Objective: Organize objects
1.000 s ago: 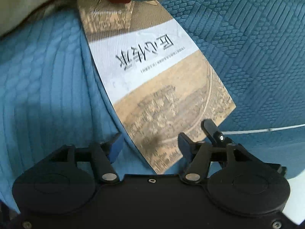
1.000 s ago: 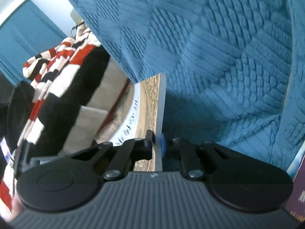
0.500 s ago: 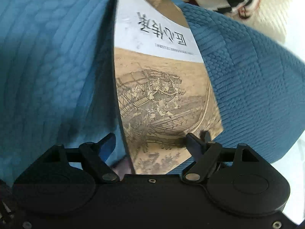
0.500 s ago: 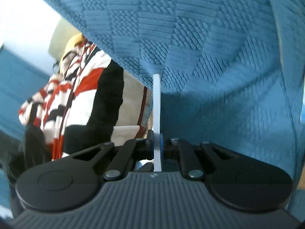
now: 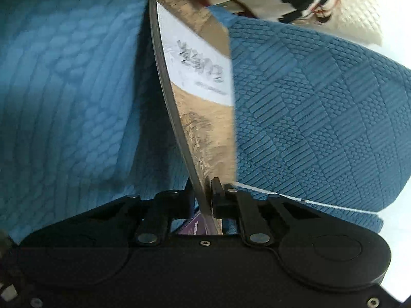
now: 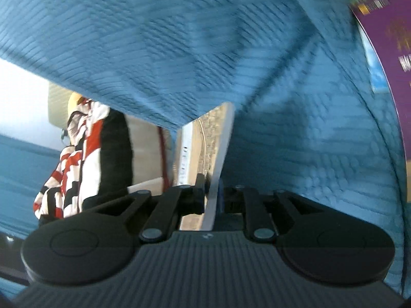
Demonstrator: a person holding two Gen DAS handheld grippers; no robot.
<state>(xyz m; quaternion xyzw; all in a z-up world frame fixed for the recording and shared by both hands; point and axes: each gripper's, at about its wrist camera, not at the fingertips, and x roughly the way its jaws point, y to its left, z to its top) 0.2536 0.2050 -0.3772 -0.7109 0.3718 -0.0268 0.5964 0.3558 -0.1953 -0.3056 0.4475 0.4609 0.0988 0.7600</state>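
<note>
Left gripper (image 5: 205, 195): jaws pressed together on the lower edge of the book (image 5: 205, 97), pinching it. The book stands on edge, running from the fingertips toward 12 o'clock, its tan illustrated cover with a white title band facing 3 o'clock.

Right gripper (image 6: 211, 195): jaws likewise closed on the same book (image 6: 205, 148), seen here nearly edge-on, its white page block facing the camera and its cover turned toward 9 o'clock.

Surface: blue quilted upholstery (image 5: 321, 118) with a stitched geometric pattern lies on both sides of the book in the left wrist view. In the right wrist view the same blue fabric (image 6: 195, 51) fills the field from 10 to 3 o'clock. Pale, overexposed background at 9 to 10 o'clock; nature of the room cannot be determined.

Surroundings: a red, white and black patterned garment (image 6: 84, 154) sits at 9 o'clock in the right wrist view, beside beige fabric (image 6: 146, 154). A purple-covered book (image 6: 393, 59) lies at 2 o'clock, well apart from the gripper. A white cord (image 5: 308, 201) runs from the left gripper toward 3 o'clock.

Writing: dark characters on the white band of the held book, motion-blurred and not legible. The purple cover's lettering is also unreadable.
</note>
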